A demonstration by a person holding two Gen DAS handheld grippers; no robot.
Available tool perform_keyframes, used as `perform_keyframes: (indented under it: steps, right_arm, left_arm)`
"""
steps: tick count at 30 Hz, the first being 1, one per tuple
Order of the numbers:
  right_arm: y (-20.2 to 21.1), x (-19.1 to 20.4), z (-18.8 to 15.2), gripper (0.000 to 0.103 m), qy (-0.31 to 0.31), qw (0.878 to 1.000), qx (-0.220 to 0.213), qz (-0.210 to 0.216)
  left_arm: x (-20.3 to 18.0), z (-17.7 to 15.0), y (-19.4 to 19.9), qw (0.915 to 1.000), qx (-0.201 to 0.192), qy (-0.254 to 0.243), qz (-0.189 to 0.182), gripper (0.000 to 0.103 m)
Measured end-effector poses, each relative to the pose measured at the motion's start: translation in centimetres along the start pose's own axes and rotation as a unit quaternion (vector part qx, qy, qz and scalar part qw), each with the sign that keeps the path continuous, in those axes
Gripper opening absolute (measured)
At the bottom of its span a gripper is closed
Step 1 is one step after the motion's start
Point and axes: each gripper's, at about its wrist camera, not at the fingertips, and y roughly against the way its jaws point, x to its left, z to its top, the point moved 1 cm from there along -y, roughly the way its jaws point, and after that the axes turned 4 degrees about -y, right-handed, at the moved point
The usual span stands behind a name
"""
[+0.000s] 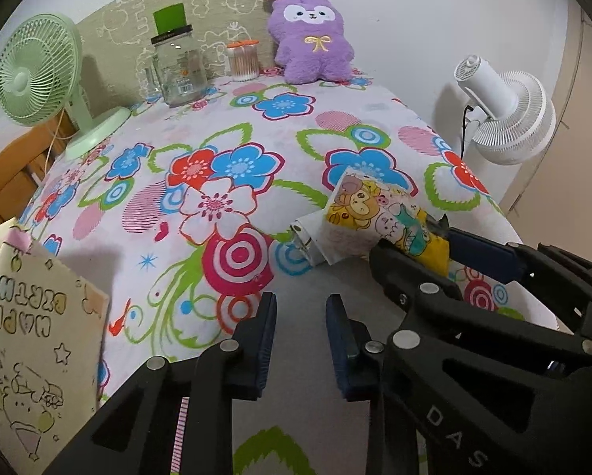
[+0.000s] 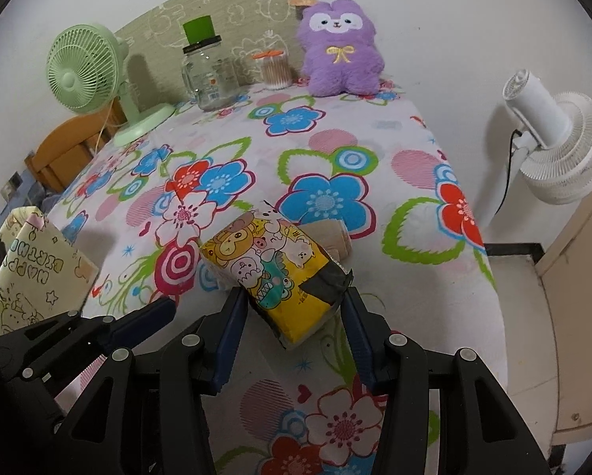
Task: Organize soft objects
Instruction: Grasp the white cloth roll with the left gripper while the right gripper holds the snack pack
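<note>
Flowered cloth covers the worktop (image 2: 375, 150). At lower centre, the right claw (image 2: 294, 308) grips the tissue pack (image 2: 272, 273) between its pads; the left claw (image 1: 300, 328), nearly closed, holds nothing. Upper centre, a purple plush (image 2: 341, 49) sits.

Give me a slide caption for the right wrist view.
Right gripper clamps a cartoon-print tissue pack above the floral tablecloth.
</note>
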Motion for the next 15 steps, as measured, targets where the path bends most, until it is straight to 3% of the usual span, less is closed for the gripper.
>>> perform_keyframes:
  steps: [3,6,15]
  right_arm:
    - [0.5,0.1,0.1,0.052,-0.003,1.0,-0.009,-0.005]
    - [0.9,-0.2,0.3,0.052,-0.008,1.0,-0.016,-0.011]
    - [1.4,-1.6,1.7,0.052,-0.029,0.998,-0.044,-0.03]
  left_arm:
    - [0.0,0.1,0.4,0.9999,-0.013,0.0,0.0,0.041]
    - [-0.2,0.5,0.5,0.9998,-0.017,-0.008,-0.002,0.062]
    - [-1.0,2.6,0.3,0.9992,-0.026,-0.03,0.009,0.069]
